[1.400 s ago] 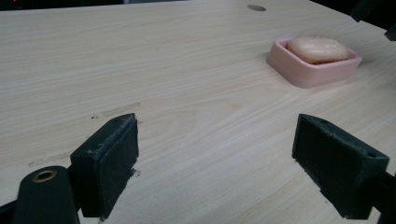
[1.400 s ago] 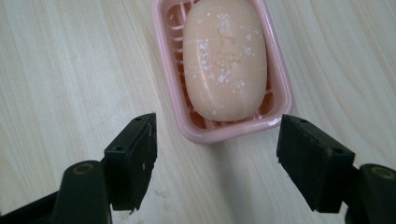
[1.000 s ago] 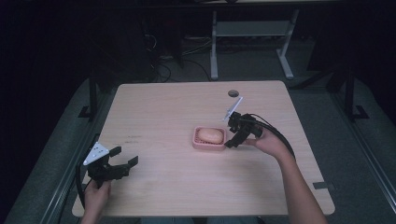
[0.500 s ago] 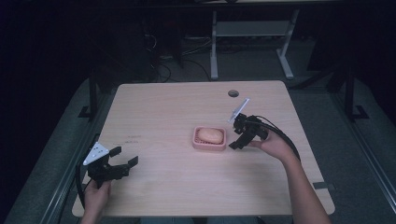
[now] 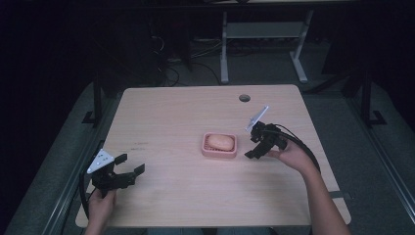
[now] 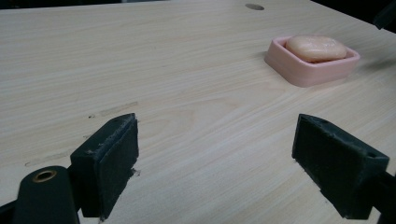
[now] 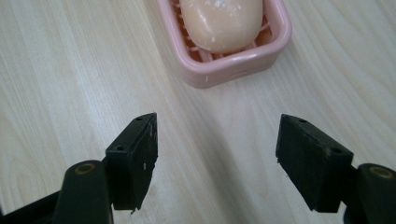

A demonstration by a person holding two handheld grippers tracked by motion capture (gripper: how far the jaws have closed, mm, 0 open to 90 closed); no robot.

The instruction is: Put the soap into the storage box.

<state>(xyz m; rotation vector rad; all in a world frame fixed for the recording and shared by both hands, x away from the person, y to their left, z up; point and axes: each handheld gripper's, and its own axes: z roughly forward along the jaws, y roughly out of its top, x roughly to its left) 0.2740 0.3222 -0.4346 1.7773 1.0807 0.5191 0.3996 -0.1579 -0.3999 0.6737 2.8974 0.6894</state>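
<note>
Hovering wide-jawed and empty just beside the dish (image 5: 219, 145) cradling the soap (image 5: 220, 141) at mid-table (image 5: 171, 112), the right gripper (image 5: 255, 142), seemingly lining up a grab; idling near the corner, the left gripper (image 5: 128, 165), likewise agape.

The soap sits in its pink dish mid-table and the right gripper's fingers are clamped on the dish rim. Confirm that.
Not clamped. In the right gripper view the fingers stand wide apart, short of the pink dish, touching nothing. The soap does sit in the dish mid-table, as the high view shows.
</note>
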